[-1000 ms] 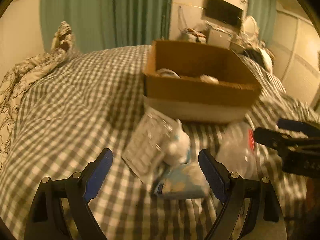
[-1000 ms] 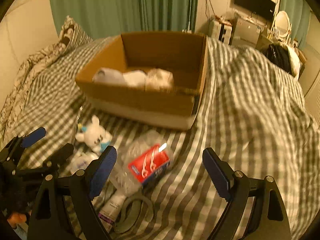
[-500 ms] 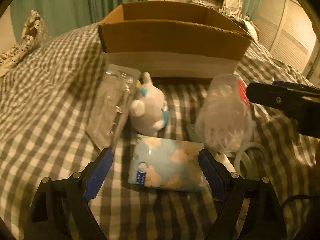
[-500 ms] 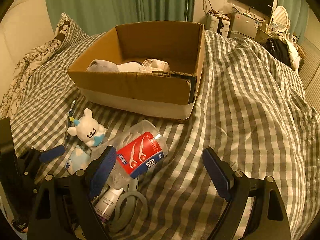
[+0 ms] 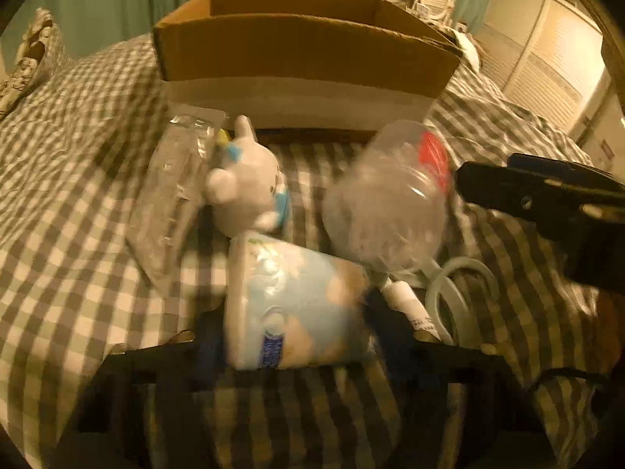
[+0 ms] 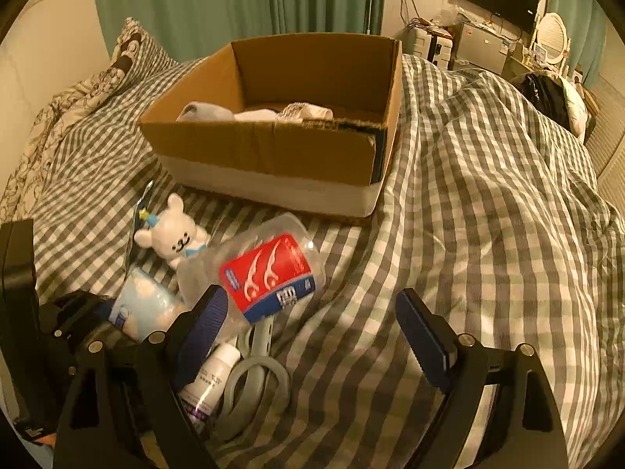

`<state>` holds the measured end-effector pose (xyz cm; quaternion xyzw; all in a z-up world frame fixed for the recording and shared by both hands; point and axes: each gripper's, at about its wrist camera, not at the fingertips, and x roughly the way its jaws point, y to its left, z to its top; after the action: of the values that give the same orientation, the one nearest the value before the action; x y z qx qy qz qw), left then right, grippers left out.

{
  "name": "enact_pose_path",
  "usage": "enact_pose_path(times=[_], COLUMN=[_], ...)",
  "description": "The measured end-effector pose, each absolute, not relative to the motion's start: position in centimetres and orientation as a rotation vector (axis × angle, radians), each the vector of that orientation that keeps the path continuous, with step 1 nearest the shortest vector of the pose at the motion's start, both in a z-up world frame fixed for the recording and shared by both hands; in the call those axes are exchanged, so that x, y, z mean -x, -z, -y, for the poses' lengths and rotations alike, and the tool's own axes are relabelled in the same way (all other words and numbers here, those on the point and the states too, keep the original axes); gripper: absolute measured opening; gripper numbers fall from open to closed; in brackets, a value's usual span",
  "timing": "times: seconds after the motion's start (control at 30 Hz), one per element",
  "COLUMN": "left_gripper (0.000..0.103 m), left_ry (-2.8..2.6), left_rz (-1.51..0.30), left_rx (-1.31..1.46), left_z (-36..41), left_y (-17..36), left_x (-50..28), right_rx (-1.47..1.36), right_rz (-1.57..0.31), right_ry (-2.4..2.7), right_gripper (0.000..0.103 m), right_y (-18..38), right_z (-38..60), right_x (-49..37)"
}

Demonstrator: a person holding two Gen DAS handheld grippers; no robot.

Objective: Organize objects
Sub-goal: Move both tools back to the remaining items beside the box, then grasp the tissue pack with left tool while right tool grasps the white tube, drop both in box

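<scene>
A cardboard box (image 5: 304, 58) (image 6: 273, 148) with pale cloth items inside stands on the checked bedspread. In front of it lie a white bear toy (image 5: 246, 183) (image 6: 174, 236), a clear blister pack (image 5: 175, 191), a clear floss-pick bag with a red label (image 5: 386, 203) (image 6: 269, 269), a small bottle (image 6: 213, 375) and grey scissors (image 6: 254, 371). My left gripper (image 5: 293, 336) has its fingers on both sides of a light blue tissue pack (image 5: 293, 305) (image 6: 144, 305); the view is blurred. My right gripper (image 6: 312, 340) is open and empty above the bedspread, right of the pile.
The checked bedspread (image 6: 488, 234) rises in a fold to the right. A patterned pillow (image 6: 78, 90) lies at the far left. Green curtains (image 6: 234, 0), a TV and a dresser are behind the bed.
My left gripper moved forward and down and its fingers closed in around the tissue pack. My right gripper drew back slightly and stayed open.
</scene>
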<state>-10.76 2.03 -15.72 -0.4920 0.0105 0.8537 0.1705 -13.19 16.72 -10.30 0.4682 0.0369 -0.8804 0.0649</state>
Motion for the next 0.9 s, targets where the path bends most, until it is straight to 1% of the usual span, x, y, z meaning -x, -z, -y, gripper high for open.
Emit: enact_pose_path(times=[0.1, 0.17, 0.27, 0.43, 0.5, 0.57, 0.63, 0.7, 0.77, 0.8, 0.9], left_gripper=[0.049, 0.046, 0.046, 0.045, 0.045, 0.045, 0.045, 0.045, 0.045, 0.045, 0.045], left_ry=[-2.455, -2.492, -2.563, -2.667, -2.684, -2.688, -2.688, -2.687, -2.686, -2.686, -2.691], left_rz=[-0.027, -0.002, 0.031, 0.025, 0.030, 0.040, 0.062, 0.081, 0.092, 0.094, 0.101], left_rx=[1.366, 1.338, 1.293, 1.221, 1.218, 1.221, 1.218, 1.214, 1.210, 1.208, 1.197], left_z=[-1.8, -1.1, 0.2, 1.6, 2.3, 2.9, 3.4, 3.6, 3.7, 3.7, 3.8], left_y=[15.1, 14.4, 12.9, 11.2, 11.2, 11.3, 11.2, 11.2, 11.1, 11.1, 11.0], left_x=[10.5, 10.4, 9.9, 8.8, 8.7, 8.4, 8.1, 7.9, 7.7, 7.6, 7.3], right_rx=[-1.412, -1.413, -1.422, -1.459, -1.498, -1.523, -1.551, -1.586, -1.591, -1.587, -1.593], right_rz=[-0.130, -0.144, -0.162, -0.219, -0.247, -0.283, -0.318, -0.311, -0.370, -0.390, -0.399], right_ry=[2.656, 2.653, 2.632, 2.537, 2.479, 2.440, 2.406, 2.375, 2.390, 2.389, 2.378], right_gripper=[0.088, 0.088, 0.088, 0.088, 0.087, 0.085, 0.075, 0.071, 0.068, 0.063, 0.038], right_y=[10.3, 10.2, 10.2, 10.8, 11.7, 12.5, 13.4, 14.3, 14.6, 14.7, 15.0], right_z=[-16.6, -16.4, -15.9, -13.6, -12.2, -11.1, -10.2, -9.7, -9.3, -9.0, -8.7], right_x=[12.4, 11.8, 10.9, 9.4, 8.9, 8.4, 8.2, 8.3, 8.3, 8.2, 8.1])
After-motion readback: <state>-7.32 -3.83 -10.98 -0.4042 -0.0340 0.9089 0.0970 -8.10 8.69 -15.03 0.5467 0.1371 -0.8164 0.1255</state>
